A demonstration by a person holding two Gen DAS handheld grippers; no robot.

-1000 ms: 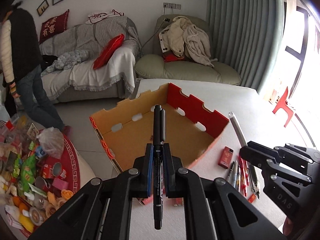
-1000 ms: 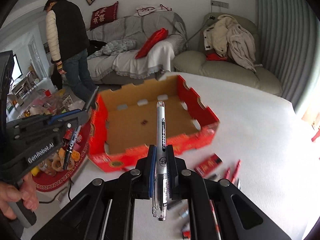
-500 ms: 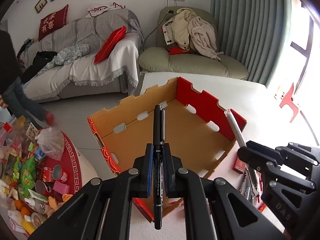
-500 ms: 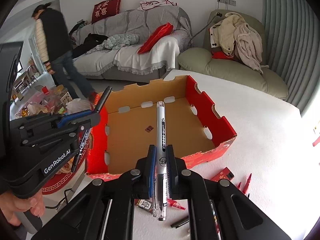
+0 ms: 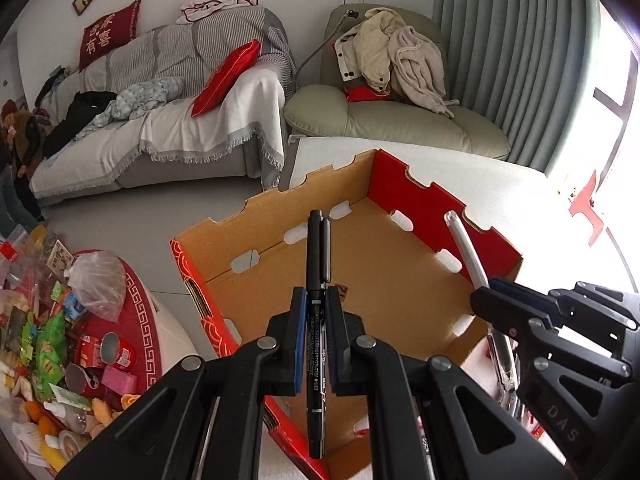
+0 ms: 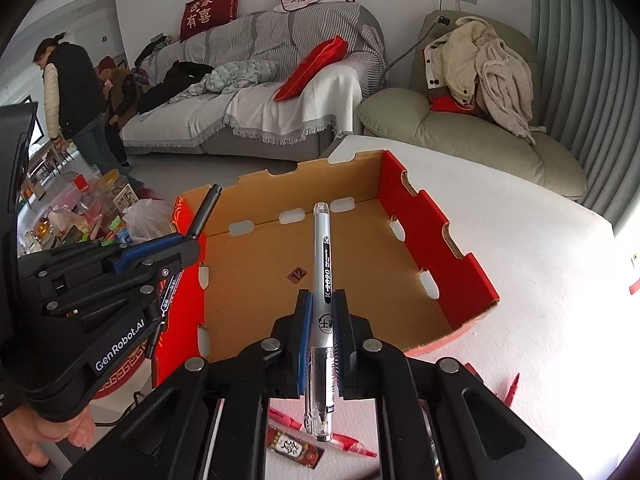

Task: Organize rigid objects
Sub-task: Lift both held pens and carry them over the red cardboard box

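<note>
Pens are the cargo here, one in each claw, and both are poised over the open box [image 6: 304, 276]. The left claw [image 5: 316, 340] is clenched on a black marker [image 5: 316, 280], gripped near mid-barrel so the capped end juts forward over the box floor and the tail hangs back under the fingers. The right claw [image 6: 322, 332] is clamped the same way on a clear pen [image 6: 325, 280] with a silver cap, its printed barrel lying along the line of the fingers. Holding each pen lengthwise between the pads keeps it from swinging and lets it drop flat when let go.

Both claws tilt downward toward the box, side by side; each shows in the other's view, the right claw [image 5: 500, 308] at the box's right wall and the left claw [image 6: 176, 252] at its left wall. The box sits on a white surface [image 6: 540, 260], near its edge, with a cardboard floor that is bare apart from a small printed label. It looks like the collecting place for the loose items.

More stationery waits on the surface just in front of the box: red pens [image 6: 348, 444] and a small red packet [image 6: 296, 450] beneath the right claw. Judging by this, the sorting is at an early stage, and the next move probably needs only a little more descent before letting go, so the pens land inside rather than bouncing off a wall.
</note>
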